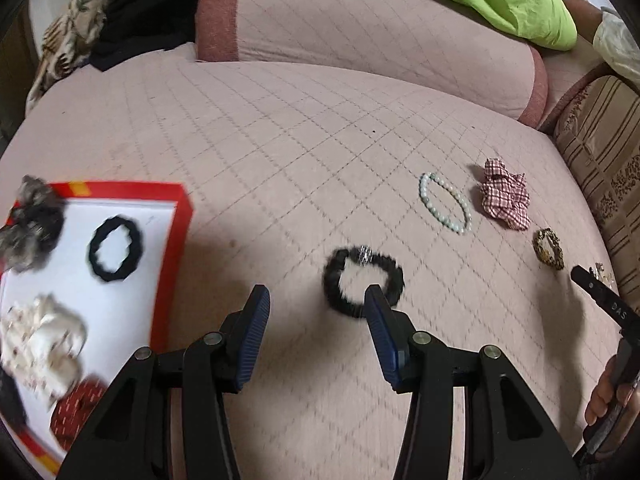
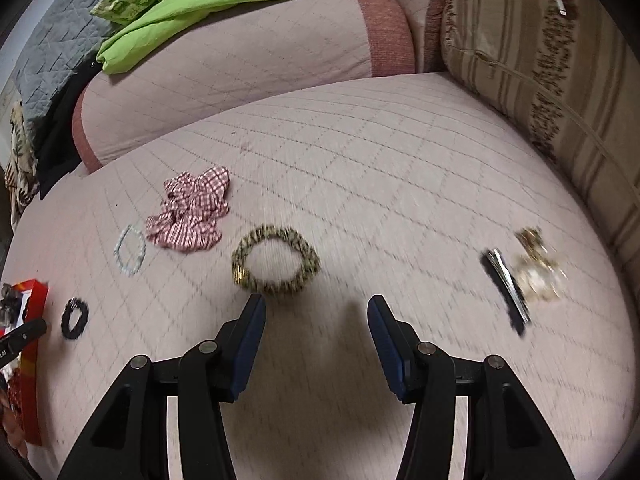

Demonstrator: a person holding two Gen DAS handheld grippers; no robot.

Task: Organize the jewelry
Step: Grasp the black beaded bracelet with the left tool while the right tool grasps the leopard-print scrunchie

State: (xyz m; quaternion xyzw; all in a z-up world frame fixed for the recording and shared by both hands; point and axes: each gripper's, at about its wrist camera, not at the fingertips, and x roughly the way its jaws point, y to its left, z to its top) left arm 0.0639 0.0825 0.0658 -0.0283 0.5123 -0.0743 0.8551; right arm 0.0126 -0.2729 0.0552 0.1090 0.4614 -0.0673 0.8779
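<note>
Left-wrist view: the left gripper point(image 1: 316, 300) is seen pointing steeply down over a quilted pink bed cover point(image 1: 280, 152), its jaws spread with nothing between them. A black scrunchie with a small silver charm point(image 1: 363, 282) lies on the cover, and the tip of the right-hand finger point(image 1: 376, 312) overlaps its near edge in this view; contact cannot be confirmed. To the left, a red-rimmed white tray point(image 1: 176, 248) is recorded, holding a plain black hair tie point(image 1: 115, 250), a grey scrunchie point(image 1: 30, 228) at its far corner, a cream scrunchie point(image 1: 42, 340) and a red dotted scrunchie point(image 1: 78, 408). To the right, a pale bead bracelet point(image 1: 444, 202) lies just beside a red checked scrunchie point(image 1: 505, 198), with a leopard-print hair tie point(image 1: 548, 249) nearer the bed edge. Right-wrist view: the right gripper point(image 2: 316, 316) is likewise held with jaws spread and empty, the leopard-print hair tie point(image 2: 276, 266) lying just ahead of the left-hand finger point(image 2: 252, 328), apart from it. A black and silver hair clip point(image 2: 506, 286) and a gold ornament point(image 2: 536, 270) are noted side by side at the right. Both views are blurred by motion. A pink bolster point(image 2: 240, 72) and a green cloth point(image 2: 208, 4) are seen behind.
</note>
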